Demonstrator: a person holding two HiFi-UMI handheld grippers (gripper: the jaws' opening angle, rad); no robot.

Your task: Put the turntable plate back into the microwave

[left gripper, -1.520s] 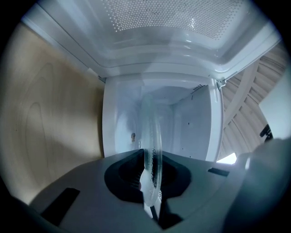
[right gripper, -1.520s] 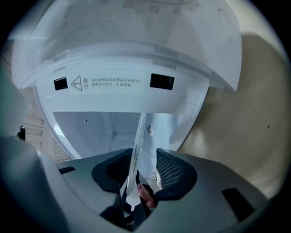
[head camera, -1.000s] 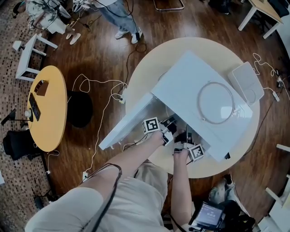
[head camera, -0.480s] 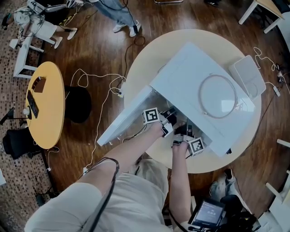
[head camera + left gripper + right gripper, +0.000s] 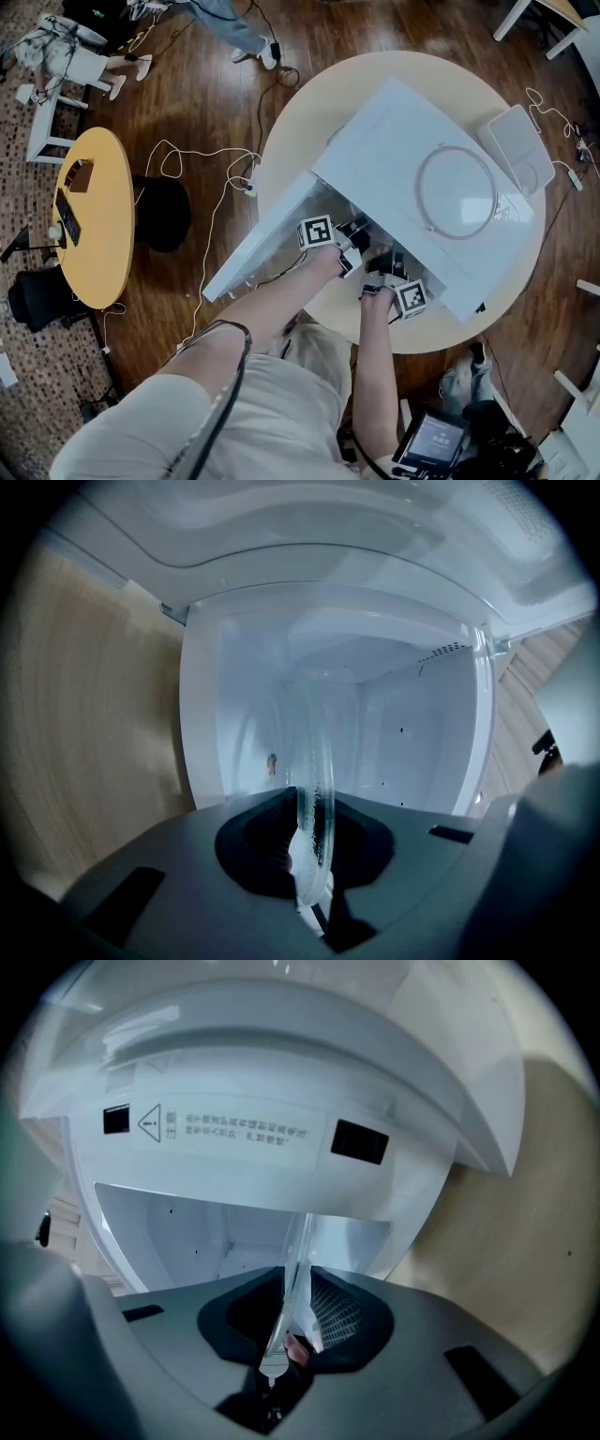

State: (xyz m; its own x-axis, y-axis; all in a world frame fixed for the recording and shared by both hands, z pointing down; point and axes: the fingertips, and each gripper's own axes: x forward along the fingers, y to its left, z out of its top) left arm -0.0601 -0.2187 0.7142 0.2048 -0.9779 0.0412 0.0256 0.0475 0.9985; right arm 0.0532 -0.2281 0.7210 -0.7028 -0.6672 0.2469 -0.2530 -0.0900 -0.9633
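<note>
The clear glass turntable plate [image 5: 314, 761] stands on edge in front of the open white microwave [image 5: 394, 159]. My left gripper [image 5: 309, 855] is shut on the plate's near rim, with the bare cavity [image 5: 403, 733] straight ahead. In the right gripper view the plate's rim [image 5: 298, 1260] runs between the jaws of my right gripper [image 5: 286, 1335]. Those jaws have just been closing, and a thin gap still shows beside the glass. In the head view both grippers, left [image 5: 359, 232] and right [image 5: 388, 269], sit side by side at the microwave's mouth, which hides the plate.
The microwave door [image 5: 258, 246] hangs open to the left. A thin ring [image 5: 457, 190] lies on the microwave's top, and a white box [image 5: 514, 150] sits behind it on the round beige table [image 5: 309, 112]. Cables trail on the wooden floor, and a yellow side table [image 5: 94, 216] stands at the left.
Both grippers stay at the microwave's mouth. Only the view has shifted slightly.
</note>
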